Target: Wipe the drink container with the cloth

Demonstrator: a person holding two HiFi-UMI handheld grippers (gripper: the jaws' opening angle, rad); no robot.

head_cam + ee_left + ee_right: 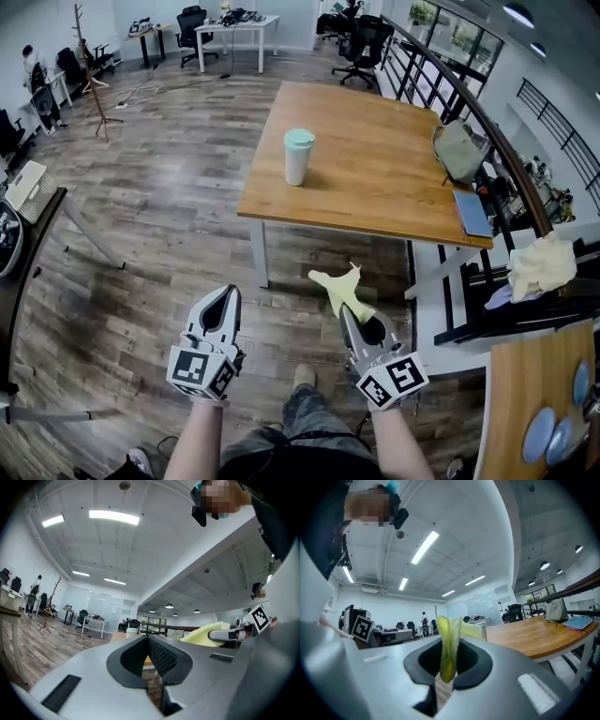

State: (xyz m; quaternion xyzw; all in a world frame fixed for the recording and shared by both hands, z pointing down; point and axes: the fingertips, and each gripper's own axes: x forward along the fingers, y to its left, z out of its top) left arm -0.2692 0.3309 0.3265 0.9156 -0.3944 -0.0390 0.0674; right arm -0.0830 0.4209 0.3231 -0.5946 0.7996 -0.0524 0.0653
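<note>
Well, the drink container (298,156), a pale lidded cup, stands upright near the left edge of the wooden tabletop (384,178), well apart from both claws. It looks light and easy to tip, probably smooth, so steadying it round the middle seems wise. The right claw (349,314) pinches a soft, floppy yellow cloth (339,286). The left claw (227,295) is pressed together, empty. A plank floor (141,244) and open office surround it.

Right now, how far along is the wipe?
Done: the cloth is pinched in the right tongs. In hand: only that grip; the left tongs are shut and empty. Left: the cup stands upright on the table ahead, apart from both tongs, so reaching it and wiping remain.
</note>
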